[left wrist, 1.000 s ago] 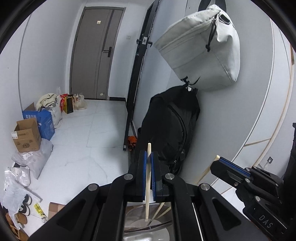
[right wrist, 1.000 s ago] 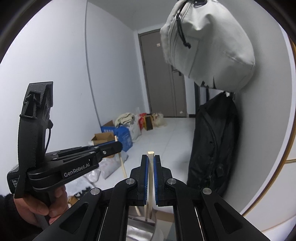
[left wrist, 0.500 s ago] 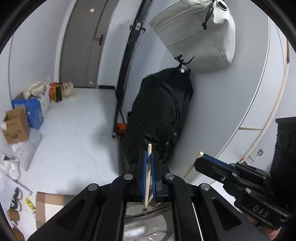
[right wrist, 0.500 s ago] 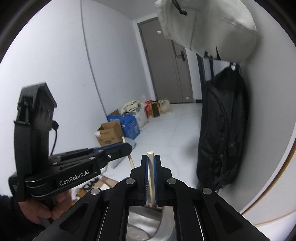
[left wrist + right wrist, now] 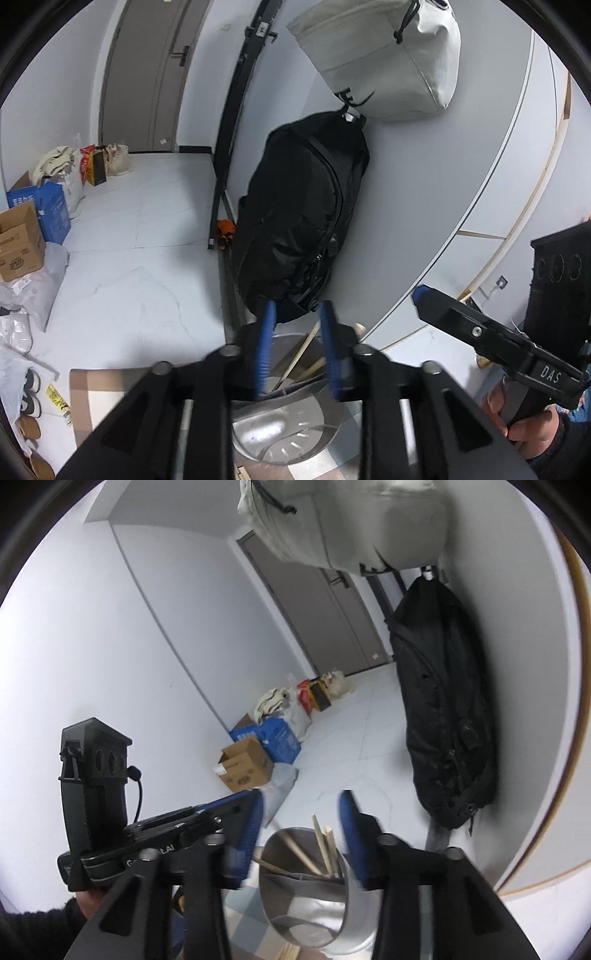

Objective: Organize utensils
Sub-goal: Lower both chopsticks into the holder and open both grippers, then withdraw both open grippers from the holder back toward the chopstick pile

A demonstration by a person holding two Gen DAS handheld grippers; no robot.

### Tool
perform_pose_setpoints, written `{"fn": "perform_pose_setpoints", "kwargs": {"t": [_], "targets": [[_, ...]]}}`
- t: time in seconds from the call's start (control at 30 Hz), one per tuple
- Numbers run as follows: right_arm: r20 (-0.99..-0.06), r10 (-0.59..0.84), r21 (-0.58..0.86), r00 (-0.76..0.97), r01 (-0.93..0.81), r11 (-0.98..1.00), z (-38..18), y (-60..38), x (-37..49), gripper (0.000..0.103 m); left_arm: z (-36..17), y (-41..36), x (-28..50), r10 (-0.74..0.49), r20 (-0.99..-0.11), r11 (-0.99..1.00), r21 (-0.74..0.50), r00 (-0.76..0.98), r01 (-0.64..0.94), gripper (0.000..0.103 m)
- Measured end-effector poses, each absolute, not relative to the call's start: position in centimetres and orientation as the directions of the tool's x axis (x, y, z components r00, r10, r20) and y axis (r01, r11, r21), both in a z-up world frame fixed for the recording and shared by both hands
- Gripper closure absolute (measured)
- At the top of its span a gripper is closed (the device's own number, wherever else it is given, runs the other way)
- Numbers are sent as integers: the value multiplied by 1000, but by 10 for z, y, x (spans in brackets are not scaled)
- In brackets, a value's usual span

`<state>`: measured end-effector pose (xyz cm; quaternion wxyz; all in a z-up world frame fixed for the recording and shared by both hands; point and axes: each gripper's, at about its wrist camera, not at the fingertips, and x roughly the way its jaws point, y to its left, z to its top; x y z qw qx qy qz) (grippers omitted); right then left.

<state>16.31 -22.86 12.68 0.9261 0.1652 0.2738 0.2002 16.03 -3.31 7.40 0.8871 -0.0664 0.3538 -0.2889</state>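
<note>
A steel utensil cup (image 5: 351, 923) stands just below both grippers, with several wooden chopsticks (image 5: 325, 849) leaning loose inside it. In the left wrist view the cup (image 5: 258, 432) shows its perforated bottom, and a chopstick (image 5: 301, 350) slants up between the blue pads without touching them. My left gripper (image 5: 297, 314) is over the cup with its jaws opening and nothing pressed between them. My right gripper (image 5: 302, 797) is also above the cup, its jaws opening wider, with only the loose chopstick tips below the gap. Each gripper is held by a hand (image 5: 517, 424).
A black backpack (image 5: 303, 221) and a white bag (image 5: 388, 59) hang on the wall right behind the cup. A black stand (image 5: 229, 147) leans beside them. Cardboard and blue boxes (image 5: 255, 760) sit on the floor at the left. The cup rests on a checkered cloth (image 5: 243, 904).
Both grippers were shut on a chopstick each; now both jaws stand apart and the chopsticks have dropped into the cup. Both views have tipped downward, and the right has rolled.
</note>
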Motion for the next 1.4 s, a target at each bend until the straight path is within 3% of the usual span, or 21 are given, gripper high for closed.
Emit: {"fn": "perform_pose_setpoints", "kwargs": {"t": [0.23,0.5,0.6,0.73,0.87,1.4], "targets": [[-466,366,333,805,-224,916,132,-218,133,28,73,-12,136,-465,-588,884,-273,661,379,53],[-478,301,226,825,-216,950,138,-189,99,13,70,2,105,-399,-595,916,-233,697,325,49],[-474,300,204,828,-228,952,140,-179,86,8,69,7,97,-390,-595,920,-239,703,309,40],[-474,295,177,830,-239,955,143,-169,74,5,67,12,84,-367,-587,930,-222,721,292,37],[-478,294,164,828,-245,956,143,-159,62,4,64,18,73,-342,-580,940,-211,739,270,23],[-589,342,202,732,-276,940,60,-132,33,2,-8,51,54,-262,-684,964,-215,681,156,21]]}}
